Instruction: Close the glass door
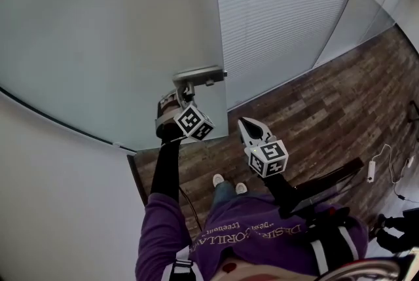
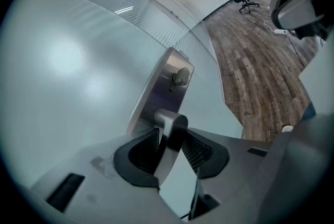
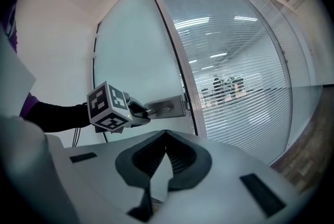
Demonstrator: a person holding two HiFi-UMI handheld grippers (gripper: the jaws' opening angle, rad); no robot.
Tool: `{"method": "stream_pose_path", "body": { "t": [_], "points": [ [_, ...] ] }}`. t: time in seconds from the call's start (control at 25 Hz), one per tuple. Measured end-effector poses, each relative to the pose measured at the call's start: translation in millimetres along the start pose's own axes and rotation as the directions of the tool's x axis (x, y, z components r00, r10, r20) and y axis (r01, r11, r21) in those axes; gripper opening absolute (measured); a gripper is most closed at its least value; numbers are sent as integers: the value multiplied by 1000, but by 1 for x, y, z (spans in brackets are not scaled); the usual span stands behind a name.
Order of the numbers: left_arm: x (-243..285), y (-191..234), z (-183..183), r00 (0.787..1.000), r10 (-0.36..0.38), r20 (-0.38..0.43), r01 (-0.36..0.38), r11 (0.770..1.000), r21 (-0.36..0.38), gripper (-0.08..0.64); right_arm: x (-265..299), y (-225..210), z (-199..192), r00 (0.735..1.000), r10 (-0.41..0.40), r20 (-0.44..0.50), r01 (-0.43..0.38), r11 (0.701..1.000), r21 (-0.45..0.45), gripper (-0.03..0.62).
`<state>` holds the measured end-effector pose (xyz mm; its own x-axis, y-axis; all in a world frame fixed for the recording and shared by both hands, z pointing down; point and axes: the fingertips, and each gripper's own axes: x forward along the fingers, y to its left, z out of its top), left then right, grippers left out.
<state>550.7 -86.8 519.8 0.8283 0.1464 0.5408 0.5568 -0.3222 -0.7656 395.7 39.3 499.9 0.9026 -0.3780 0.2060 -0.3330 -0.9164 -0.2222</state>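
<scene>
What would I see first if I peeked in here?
A big frosted glass door fills the upper left of the head view. The left gripper has its fingers shut on the metal handle at the door's edge. The right gripper hangs shut and empty beside it, over the wood floor.

One door (image 1: 98, 31), two grippers (image 1: 185, 92) (image 1: 243, 122) (one handle (image 1: 200, 74)).

Frosted grey glass door (image 1: 98, 44), silver handle (image 1: 200, 75), brown wood-grain floor (image 1: 314, 116).
</scene>
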Motion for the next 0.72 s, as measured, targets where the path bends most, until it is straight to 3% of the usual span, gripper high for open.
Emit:
{"method": "stream_pose_path", "body": {
  "t": [0.12,0.4,0.72],
  "points": [
    [13,-1,-6,1000,9,4,-9,1000,4,129,21,5,-4,1000,-6,1,6,1000,7,-9],
    [14,24,7,1000,16,3,-16,1000,20,129,48,21,33,1000,-7,26,7,1000,-2,-9],
    [22,23,7,1000,3,26,-3,1000,7,129,71,27,29,999,-35,27,35,999,-11,-9]
  ]
}}
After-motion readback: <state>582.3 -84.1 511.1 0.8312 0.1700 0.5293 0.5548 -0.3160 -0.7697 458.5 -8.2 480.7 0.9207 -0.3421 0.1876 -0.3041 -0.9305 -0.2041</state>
